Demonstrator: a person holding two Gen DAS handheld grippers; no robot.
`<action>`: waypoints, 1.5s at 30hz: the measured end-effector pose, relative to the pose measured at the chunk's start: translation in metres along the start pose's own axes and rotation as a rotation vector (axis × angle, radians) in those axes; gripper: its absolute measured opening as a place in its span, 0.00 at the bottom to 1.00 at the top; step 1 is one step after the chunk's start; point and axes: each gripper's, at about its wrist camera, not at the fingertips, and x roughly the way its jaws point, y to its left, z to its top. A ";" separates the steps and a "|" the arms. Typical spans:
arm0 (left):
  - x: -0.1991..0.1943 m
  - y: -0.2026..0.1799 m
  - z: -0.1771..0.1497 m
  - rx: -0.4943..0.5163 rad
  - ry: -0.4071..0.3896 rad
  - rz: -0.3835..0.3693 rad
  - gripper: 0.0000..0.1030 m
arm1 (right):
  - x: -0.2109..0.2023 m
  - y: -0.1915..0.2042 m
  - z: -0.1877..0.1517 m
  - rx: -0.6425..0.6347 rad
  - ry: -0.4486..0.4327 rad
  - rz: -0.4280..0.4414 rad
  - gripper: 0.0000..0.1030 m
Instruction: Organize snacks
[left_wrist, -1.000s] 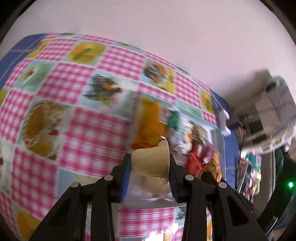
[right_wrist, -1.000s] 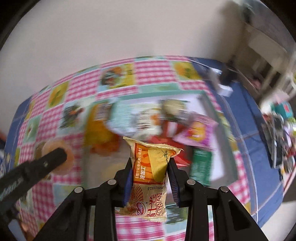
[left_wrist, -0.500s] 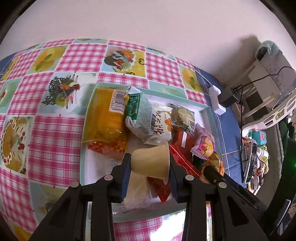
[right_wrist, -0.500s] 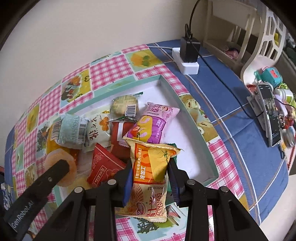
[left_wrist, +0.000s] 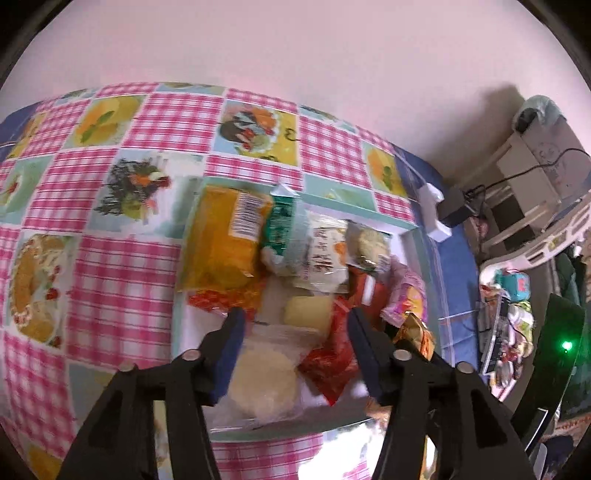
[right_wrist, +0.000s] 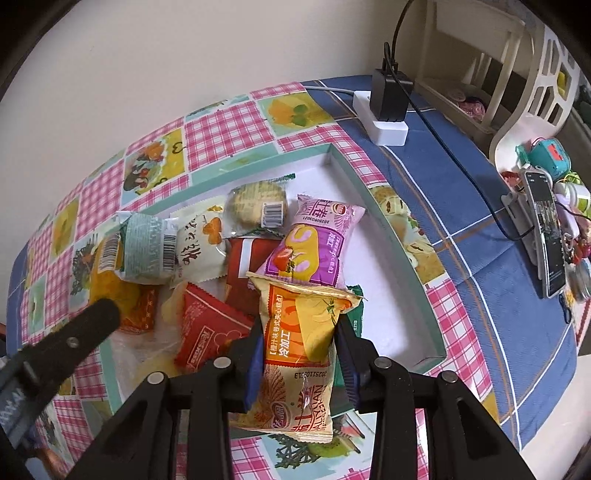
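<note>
We see both hand-held grippers above the snack tray (right_wrist: 391, 240) on the worktop. The left hand-held gripper (left_wrist: 295, 328) is opening, its pale cake packet (left_wrist: 266, 373) released between the jaws. The right hand-held gripper (right_wrist: 300, 345) is opening around the orange snack packet (right_wrist: 301, 354), still between its fingers.
</note>
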 end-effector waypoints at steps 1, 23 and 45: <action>-0.002 0.002 0.000 0.002 -0.003 0.020 0.64 | 0.000 0.001 0.000 -0.002 -0.001 0.003 0.56; -0.051 0.075 -0.029 -0.007 -0.099 0.530 0.96 | -0.029 0.039 -0.048 -0.119 -0.078 0.042 1.00; -0.084 0.104 -0.097 -0.098 -0.023 0.520 0.96 | -0.059 0.033 -0.093 -0.118 -0.127 0.087 1.00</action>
